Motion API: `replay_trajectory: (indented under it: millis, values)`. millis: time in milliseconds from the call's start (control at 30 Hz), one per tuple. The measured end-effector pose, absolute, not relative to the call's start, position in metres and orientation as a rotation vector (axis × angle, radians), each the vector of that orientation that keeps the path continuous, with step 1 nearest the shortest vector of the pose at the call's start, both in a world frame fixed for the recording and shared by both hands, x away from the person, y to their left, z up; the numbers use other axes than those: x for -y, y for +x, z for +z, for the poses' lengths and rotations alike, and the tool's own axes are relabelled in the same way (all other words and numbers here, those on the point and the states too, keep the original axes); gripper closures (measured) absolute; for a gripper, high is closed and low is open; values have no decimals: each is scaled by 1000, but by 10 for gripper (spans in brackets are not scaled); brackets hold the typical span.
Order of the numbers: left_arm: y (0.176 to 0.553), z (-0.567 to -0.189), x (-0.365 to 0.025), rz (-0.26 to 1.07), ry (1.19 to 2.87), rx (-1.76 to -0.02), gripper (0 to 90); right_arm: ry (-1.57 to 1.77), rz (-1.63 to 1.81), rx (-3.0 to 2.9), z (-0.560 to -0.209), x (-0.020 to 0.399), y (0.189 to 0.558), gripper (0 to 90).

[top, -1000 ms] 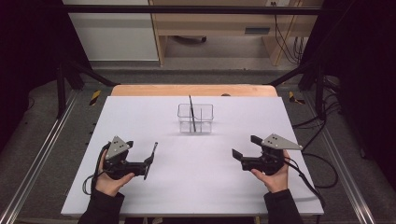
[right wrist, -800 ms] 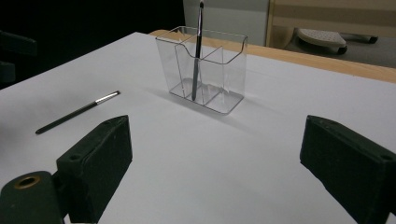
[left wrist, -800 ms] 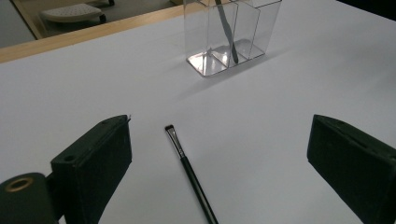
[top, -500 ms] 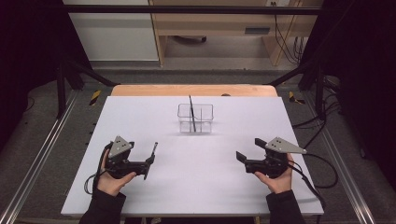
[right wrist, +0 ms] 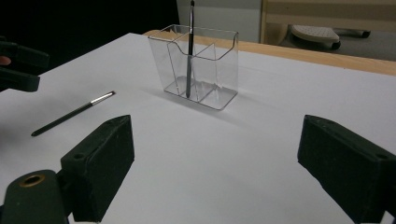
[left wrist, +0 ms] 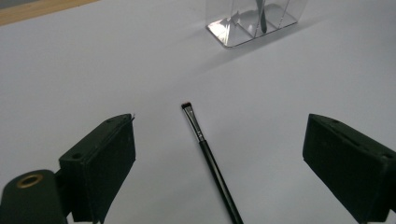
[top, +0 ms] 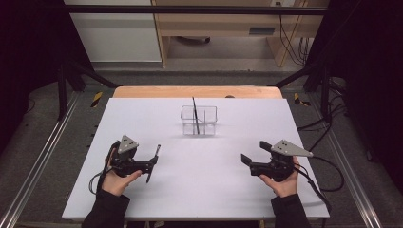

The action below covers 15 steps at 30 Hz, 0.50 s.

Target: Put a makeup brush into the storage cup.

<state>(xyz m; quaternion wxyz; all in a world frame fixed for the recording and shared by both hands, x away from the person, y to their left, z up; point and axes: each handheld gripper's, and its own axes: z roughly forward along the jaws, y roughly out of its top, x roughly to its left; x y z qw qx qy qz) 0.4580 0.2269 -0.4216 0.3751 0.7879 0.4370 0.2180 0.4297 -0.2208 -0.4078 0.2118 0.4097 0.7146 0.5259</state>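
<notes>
The slim black make-up brush with a silver ferrule [left wrist: 205, 144] lay flat on the white counter [top: 214, 190], directly ahead of the left tool [left wrist: 219, 158], released. Its long axis ran between the jaws, bristles away. The right tool [top: 247, 161], also released, stood well apart.

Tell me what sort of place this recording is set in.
Likely a lab recording bench: a white tabletop inside a black metal frame, trailing cables, and a clear plastic organiser as prop.

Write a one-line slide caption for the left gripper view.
Open left gripper poised over a thin black brush lying on the white table, clear organizer beyond.
</notes>
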Motion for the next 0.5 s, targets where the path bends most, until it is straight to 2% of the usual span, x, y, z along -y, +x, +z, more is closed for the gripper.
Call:
replay_trajectory:
  millis: [300, 500]
  values:
    - [466, -433, -218, 572, 2115, -1135, 133, 1152, 1461, -1978, -407, 223, 430, 127]
    - [466, -438, -211, 582, 2180, -1122, 192, 1162, 1462, -1990, -409, 221, 430, 132]
